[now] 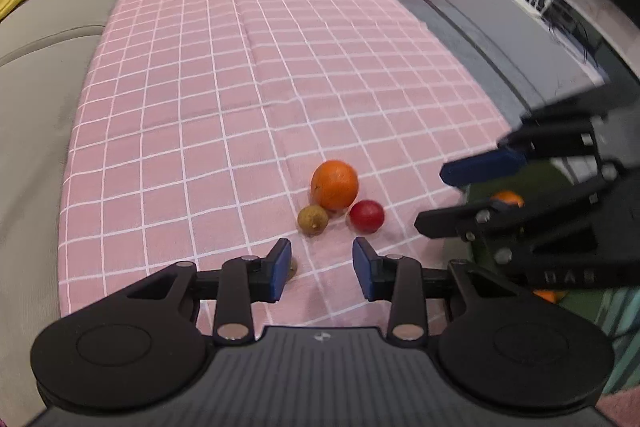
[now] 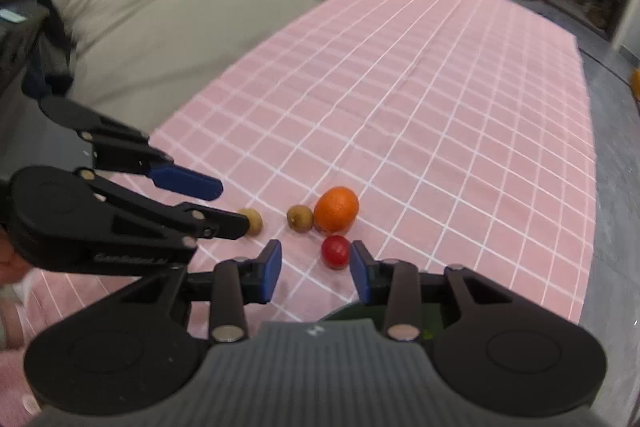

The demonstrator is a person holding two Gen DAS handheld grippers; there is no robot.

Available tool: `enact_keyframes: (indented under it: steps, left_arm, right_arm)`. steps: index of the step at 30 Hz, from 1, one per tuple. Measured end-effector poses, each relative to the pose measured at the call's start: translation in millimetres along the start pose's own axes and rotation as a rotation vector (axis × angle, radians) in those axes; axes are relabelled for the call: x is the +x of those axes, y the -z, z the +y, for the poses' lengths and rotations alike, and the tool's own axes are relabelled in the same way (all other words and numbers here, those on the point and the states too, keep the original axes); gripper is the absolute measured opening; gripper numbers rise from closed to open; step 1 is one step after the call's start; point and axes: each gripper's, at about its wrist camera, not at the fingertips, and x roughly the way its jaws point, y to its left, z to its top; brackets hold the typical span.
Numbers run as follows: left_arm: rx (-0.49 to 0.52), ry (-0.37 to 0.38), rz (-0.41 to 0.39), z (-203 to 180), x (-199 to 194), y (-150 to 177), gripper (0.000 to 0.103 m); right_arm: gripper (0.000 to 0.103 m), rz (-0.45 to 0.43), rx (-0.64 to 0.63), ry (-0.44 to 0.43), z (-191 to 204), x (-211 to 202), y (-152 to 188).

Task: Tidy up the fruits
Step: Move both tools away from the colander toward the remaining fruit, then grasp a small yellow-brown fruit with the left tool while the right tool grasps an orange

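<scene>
I see a small tan fruit [image 2: 253,221] half hidden behind left tongs [image 1: 321,269], both tongs narrow, empty. Smooth round orange [image 1: 334,185], red fruit [image 1: 367,216], brown fruit [image 1: 312,220] sit clustered on pink checked worktop [image 1: 240,67], just ahead of right tongs [image 2: 315,269].

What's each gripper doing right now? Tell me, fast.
Left gripper: open, holding nothing; a small brown fruit sits by its left finger.
Right gripper: open, holding nothing; red fruit just ahead.

Soft, even indoor light; faint shadows, strong fisheye bending, motion-blurred edges.
</scene>
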Motion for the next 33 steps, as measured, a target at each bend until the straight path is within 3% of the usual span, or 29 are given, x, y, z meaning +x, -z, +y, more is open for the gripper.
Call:
enact_keyframes:
  steps: [10, 18, 26, 33]
  left_arm:
    - [0.039, -0.012, 0.082, 15.6, 35.7, -6.3, 0.042]
    - [-0.044, 0.028, 0.189, 37.6, 57.4, -3.5, 0.042]
    - [-0.079, 0.045, 0.22, 41.7, 67.9, -4.6, 0.042]
    - [-0.106, 0.048, 0.218, 45.2, 70.9, -5.3, 0.035]
  right_arm:
    - [0.034, 0.158, -0.105, -0.035, -17.6, 56.0, -28.1]
    - [0.035, 0.174, -0.098, -0.067, -22.1, 87.1, -38.2]
    - [0.04, 0.17, -0.072, -0.081, -29.8, 101.9, -44.9]
    - [0.04, 0.171, -0.038, -0.068, -38.9, 109.7, -47.2]
